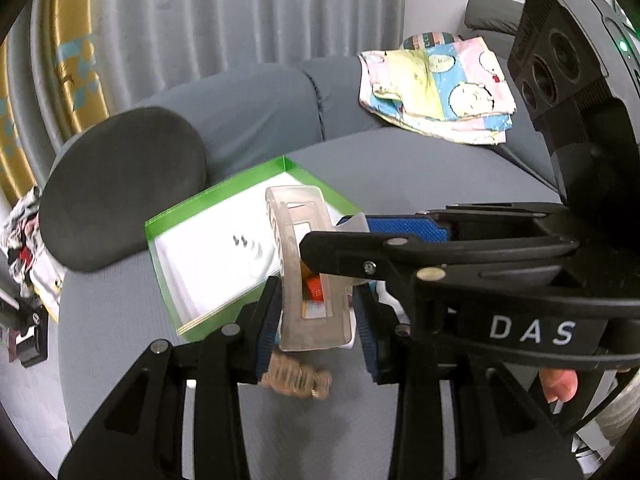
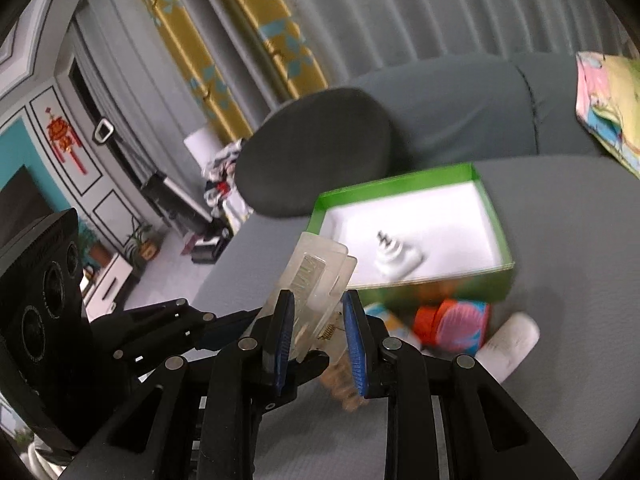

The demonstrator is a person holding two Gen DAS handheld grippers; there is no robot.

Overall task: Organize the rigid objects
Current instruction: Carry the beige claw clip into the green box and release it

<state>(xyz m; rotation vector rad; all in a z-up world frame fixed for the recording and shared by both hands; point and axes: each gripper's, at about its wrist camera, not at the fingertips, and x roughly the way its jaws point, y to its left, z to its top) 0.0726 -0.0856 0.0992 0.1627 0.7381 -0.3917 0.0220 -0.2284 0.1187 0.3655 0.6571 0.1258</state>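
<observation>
A: Where was the box (image 2: 408, 190)?
B: It sat on the sofa seat (image 2: 560, 320), before the round cushion (image 2: 316, 152).
A: And its contents?
B: A plug adapter (image 2: 396, 256) lay inside. A tub (image 2: 456, 324) and a bottle (image 2: 508, 344) lay just before the box.

Home living room. Grey sofa (image 1: 400, 168) with a round dark cushion (image 1: 120, 188) and a folded cartoon-print cloth (image 1: 436, 84); pleated grey curtains (image 1: 240, 12) behind. Right wrist view adds a TV (image 2: 20, 208) on a teal wall, a red hanging knot ornament (image 2: 64, 140), potted plants (image 2: 140, 240).
</observation>
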